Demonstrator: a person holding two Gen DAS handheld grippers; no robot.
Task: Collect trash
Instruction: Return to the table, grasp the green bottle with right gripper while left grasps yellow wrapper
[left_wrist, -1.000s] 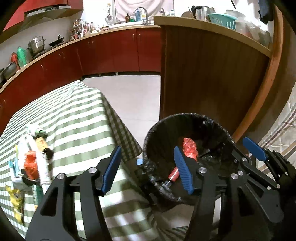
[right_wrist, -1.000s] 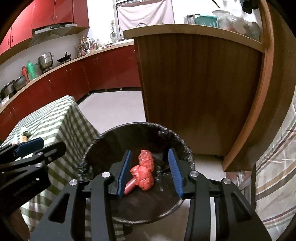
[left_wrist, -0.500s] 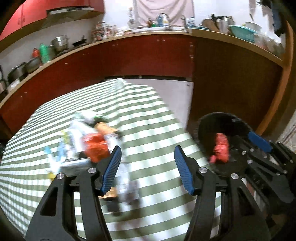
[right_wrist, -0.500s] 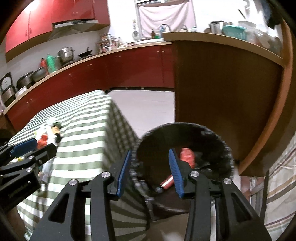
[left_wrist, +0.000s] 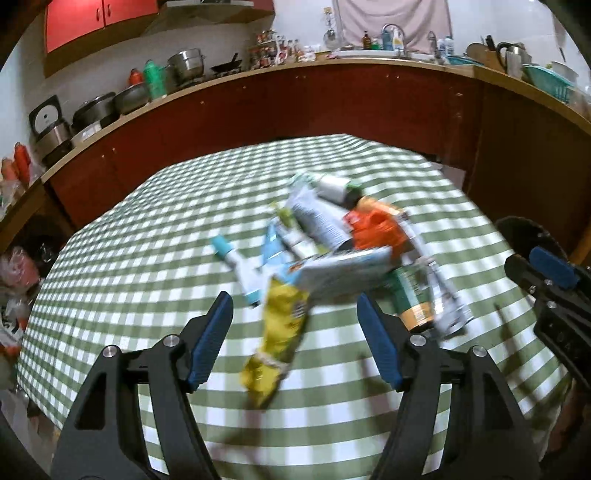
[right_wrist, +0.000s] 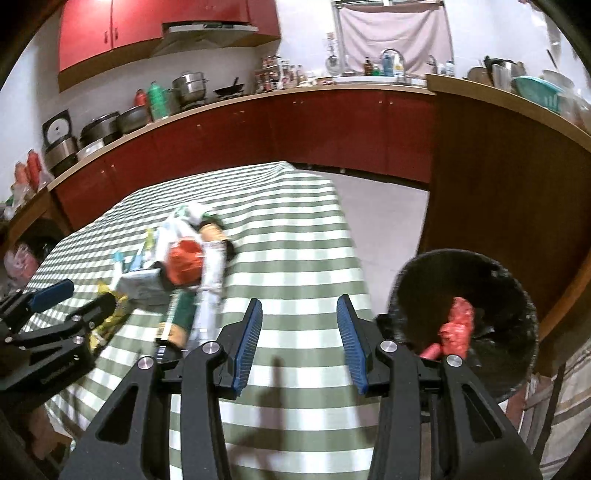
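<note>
A heap of trash lies on the green-checked table (left_wrist: 147, 236): a yellow snack wrapper (left_wrist: 280, 332), an orange crumpled bag (left_wrist: 376, 229), a white tube with a teal cap (left_wrist: 240, 269) and a green can (left_wrist: 410, 299). My left gripper (left_wrist: 295, 332) is open and empty, just above the yellow wrapper. My right gripper (right_wrist: 299, 336) is open and empty over the table's right edge. The black-lined bin (right_wrist: 417, 280) stands right of the table with red trash (right_wrist: 458, 325) inside. The heap also shows in the right wrist view (right_wrist: 184, 258).
Red kitchen cabinets (left_wrist: 295, 107) and a counter with pots (left_wrist: 184, 66) run behind the table. A wooden bar counter (right_wrist: 509, 177) stands behind the bin. The bin's rim (left_wrist: 524, 229) and the right gripper's finger (left_wrist: 550, 266) show at the right of the left wrist view.
Both grippers have swung left from the bin toward the table. The left one now hangs over the trash heap; the right one is over the table edge. Both stayed open.
</note>
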